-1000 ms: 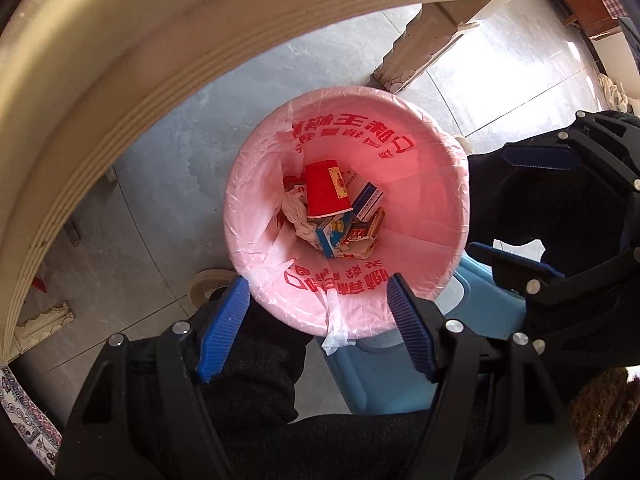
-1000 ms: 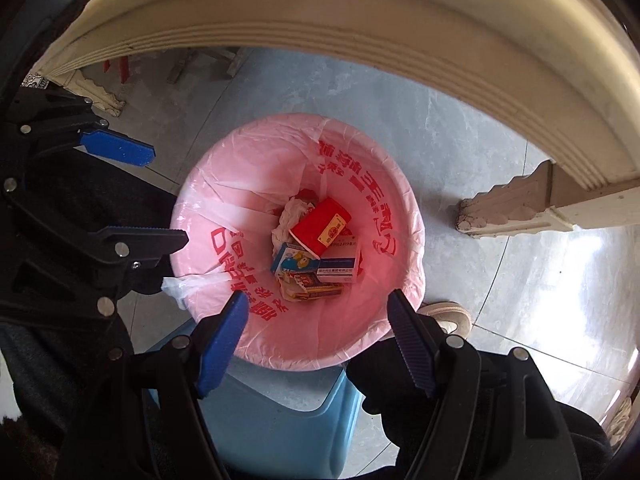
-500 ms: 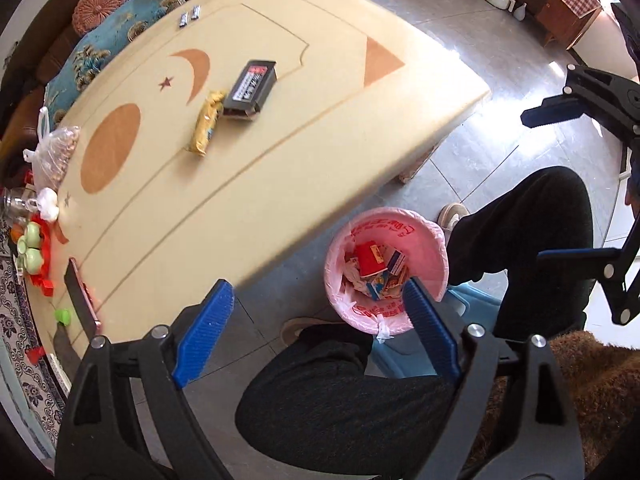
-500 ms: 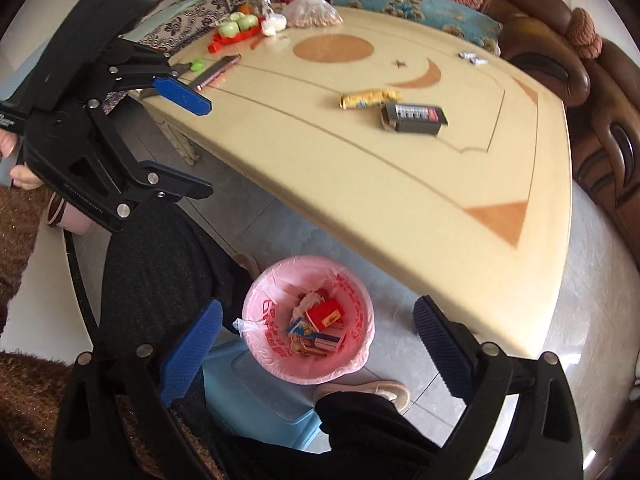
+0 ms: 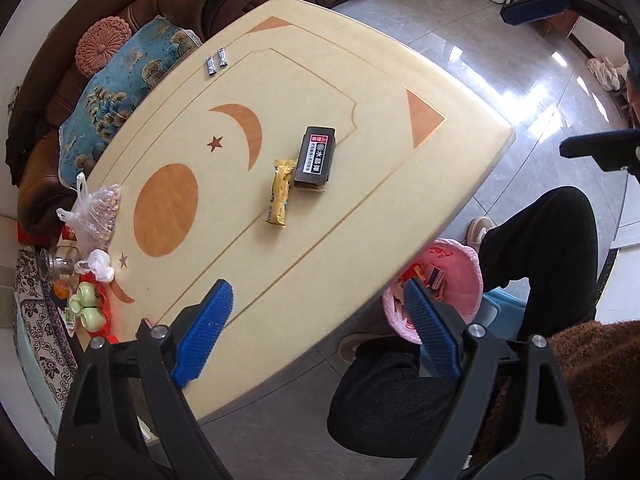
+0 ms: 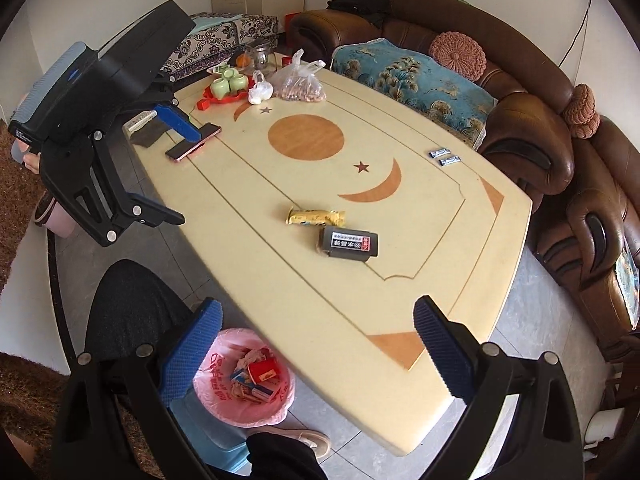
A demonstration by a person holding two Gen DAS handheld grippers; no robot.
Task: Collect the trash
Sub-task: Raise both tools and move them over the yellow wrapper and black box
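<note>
From up here I see the middle of the cream table (image 6: 460,280) with orange inlays is mostly bare; only a yellow snack wrapper (image 6: 316,217) and a black rectangular box (image 6: 350,242), nearly touching, lie in the way. The far end is crowded: a clear plastic bag of nuts (image 6: 298,84), green cups (image 6: 228,80), a phone (image 6: 194,142). The table edge partly overhangs the pink-lined bin (image 6: 224,408), with my dark-trousered knee (image 6: 132,312) just beside it.

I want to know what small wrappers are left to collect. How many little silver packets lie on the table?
2. Both silver packets lie side by side near the table edge next to the blue cushion. Others could be hidden behind the bags at the cluttered end.
</note>
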